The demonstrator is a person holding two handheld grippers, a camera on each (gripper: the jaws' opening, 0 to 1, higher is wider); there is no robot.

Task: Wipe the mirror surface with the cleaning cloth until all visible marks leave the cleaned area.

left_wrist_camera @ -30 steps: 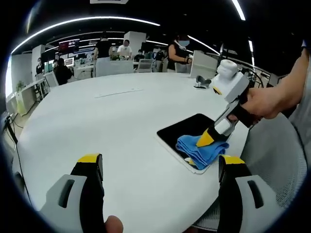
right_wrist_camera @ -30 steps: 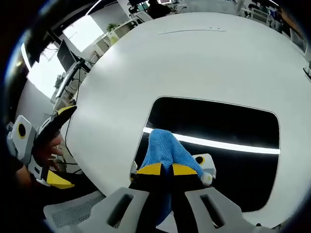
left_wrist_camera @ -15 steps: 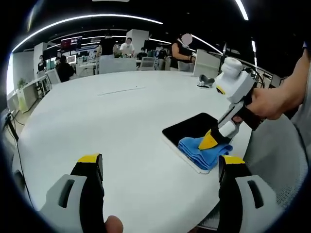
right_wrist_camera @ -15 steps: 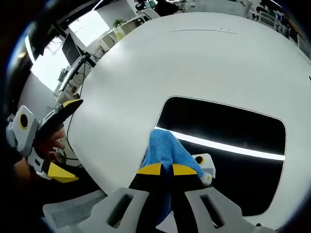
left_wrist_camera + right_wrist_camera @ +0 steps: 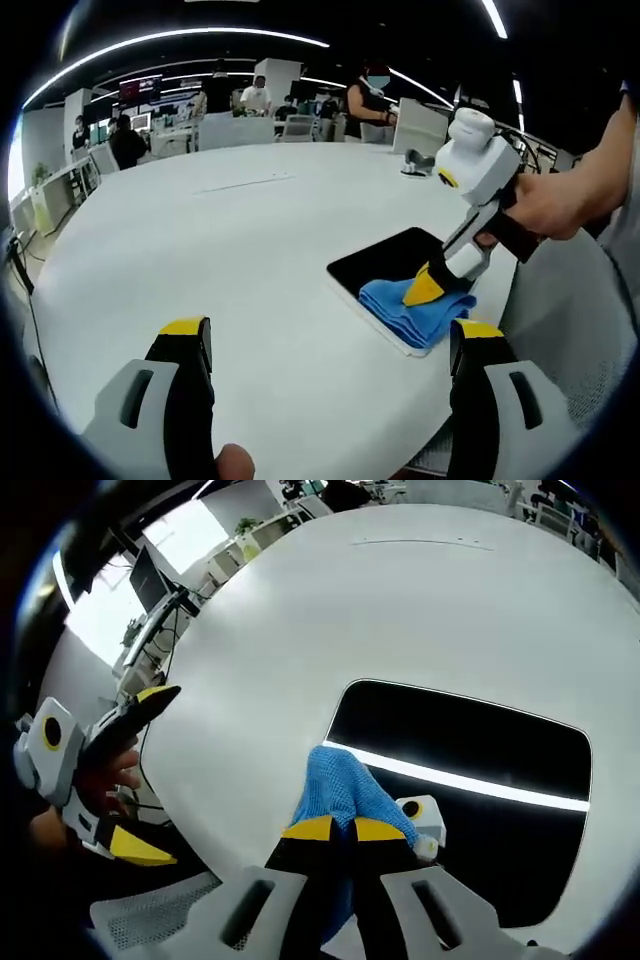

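Bright ceiling strips, edges warped, perhaps soft

Was a wide round white table [image 5: 230, 250]; carried a dark mirror [image 5: 470, 750] just ahead of the right gripper, near the table edge.

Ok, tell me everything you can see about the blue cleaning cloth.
The blue cleaning cloth looks like soft, knitted microfibre, bunched into loose folds rather than spread flat. It is pinched between the shut yellow-tipped jaws of the right hand-held gripper and pressed onto the near end of the dark mirror, which lies flat on the white table. In the left gripper view the cloth covers the mirror's near corner.
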